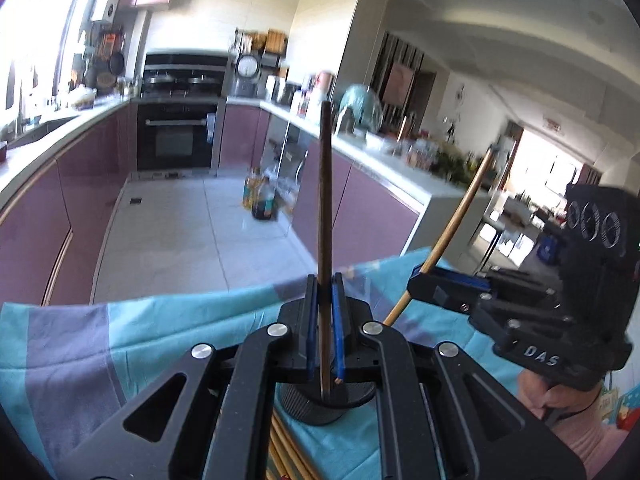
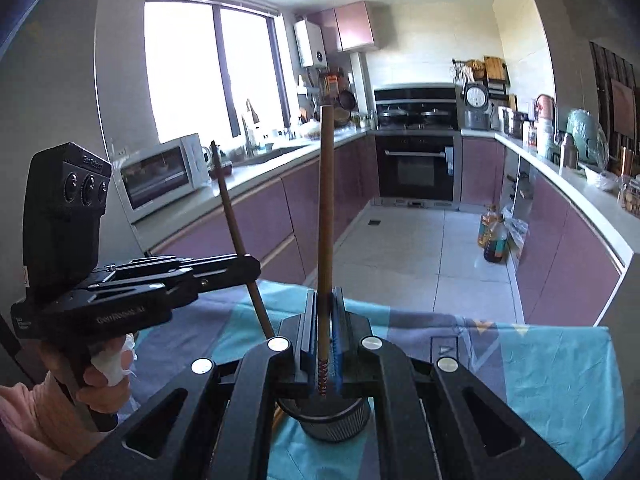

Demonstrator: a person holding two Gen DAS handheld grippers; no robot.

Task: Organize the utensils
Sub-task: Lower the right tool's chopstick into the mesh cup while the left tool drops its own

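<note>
My left gripper (image 1: 324,280) is shut on a dark brown chopstick (image 1: 325,200) that stands upright, its lower end over a round black holder (image 1: 326,404). My right gripper (image 2: 324,294) is shut on a lighter brown chopstick (image 2: 325,200) with a patterned lower end, upright above a dark ribbed holder (image 2: 332,424). Each gripper shows in the other's view: the right one (image 1: 416,280) grips its light chopstick (image 1: 452,224), the left one (image 2: 252,266) grips its dark chopstick (image 2: 236,224). Several more light chopsticks (image 1: 286,452) lie on the cloth beside the holder.
A teal and purple cloth (image 1: 120,344) covers the table (image 2: 560,376). Beyond its far edge lie a tiled kitchen floor (image 1: 180,232), purple cabinets and an oven (image 2: 416,168). Oil bottles (image 2: 494,236) stand on the floor. A toaster oven (image 2: 164,172) sits on the left counter.
</note>
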